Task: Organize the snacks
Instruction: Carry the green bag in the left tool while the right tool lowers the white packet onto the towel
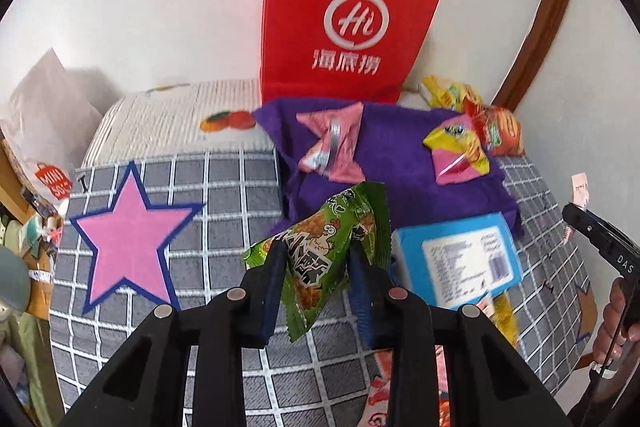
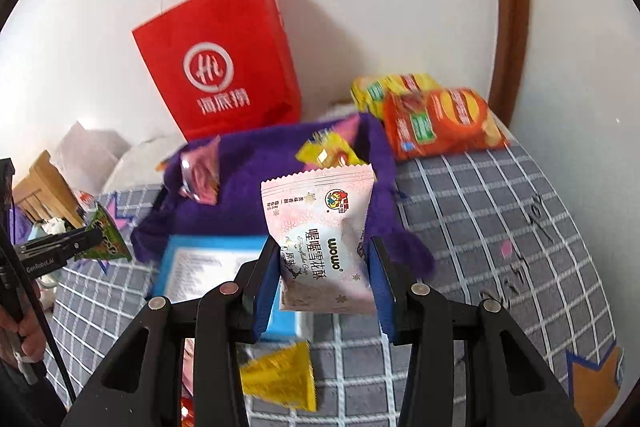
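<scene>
My left gripper (image 1: 318, 247) is shut on a green snack packet (image 1: 332, 251) and holds it above the grey checked bed cover, in front of the purple felt tray (image 1: 392, 155); both show at the left of the right wrist view, the packet (image 2: 106, 237). My right gripper (image 2: 324, 247) is shut on a pale pink snowflake-crisp packet (image 2: 320, 239), held upright just before the purple tray (image 2: 256, 187). The tray holds a pink packet (image 1: 330, 147) and a yellow-pink packet (image 1: 456, 151). A red paper bag (image 1: 344, 15) stands behind it against the wall.
A blue box (image 1: 460, 259) lies in front of the tray. Orange and yellow chip bags (image 2: 436, 119) lie at the back right. A yellow packet (image 2: 284, 379) lies under my right gripper. A pink star (image 1: 128, 239) decorates the cover. A wooden door frame (image 2: 508, 7) stands to the right.
</scene>
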{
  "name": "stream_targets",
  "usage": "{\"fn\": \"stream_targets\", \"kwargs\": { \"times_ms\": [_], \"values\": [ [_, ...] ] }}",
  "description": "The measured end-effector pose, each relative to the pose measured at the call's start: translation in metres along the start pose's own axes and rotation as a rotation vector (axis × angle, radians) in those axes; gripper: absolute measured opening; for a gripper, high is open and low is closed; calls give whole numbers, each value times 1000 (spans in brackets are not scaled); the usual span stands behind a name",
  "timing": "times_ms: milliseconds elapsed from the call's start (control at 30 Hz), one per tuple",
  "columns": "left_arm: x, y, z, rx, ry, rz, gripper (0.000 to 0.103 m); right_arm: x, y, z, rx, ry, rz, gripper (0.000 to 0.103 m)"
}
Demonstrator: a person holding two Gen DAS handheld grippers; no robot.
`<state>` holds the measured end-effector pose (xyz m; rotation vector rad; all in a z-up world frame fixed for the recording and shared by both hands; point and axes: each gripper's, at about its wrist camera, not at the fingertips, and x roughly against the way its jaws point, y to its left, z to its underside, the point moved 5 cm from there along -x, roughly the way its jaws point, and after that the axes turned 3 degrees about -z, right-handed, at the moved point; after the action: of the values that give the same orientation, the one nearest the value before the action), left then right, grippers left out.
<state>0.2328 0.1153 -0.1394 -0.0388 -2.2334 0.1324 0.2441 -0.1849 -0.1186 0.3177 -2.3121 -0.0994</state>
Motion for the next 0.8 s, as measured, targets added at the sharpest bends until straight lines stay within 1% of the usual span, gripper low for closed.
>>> {"fn": "stream_targets", "kwargs": {
  "times_ms": [133, 333, 467, 633, 700, 800],
  "values": [
    [5, -6, -22, -1, -28, 2, 30, -4, 6, -24, 22, -12, 11, 43],
    [4, -16, -57, 4, -66, 8, 30, -16, 11, -61, 25, -29, -11, 43],
    [-2, -23, -77, 10, -79, 15, 30, -29, 20, -82, 51, -32, -28, 43],
    [-14, -30, -93, 9, -87, 14, 30, -49, 28, -99, 60, -26, -62, 43],
    [-22, -32, -98, 3, -90, -4, 30, -61, 31, -104, 57, -9, -83, 43],
    [-35, -33, -103, 12, -77, -1, 30, -79, 33, -108, 54, 22, -104, 43]
  ]
}}
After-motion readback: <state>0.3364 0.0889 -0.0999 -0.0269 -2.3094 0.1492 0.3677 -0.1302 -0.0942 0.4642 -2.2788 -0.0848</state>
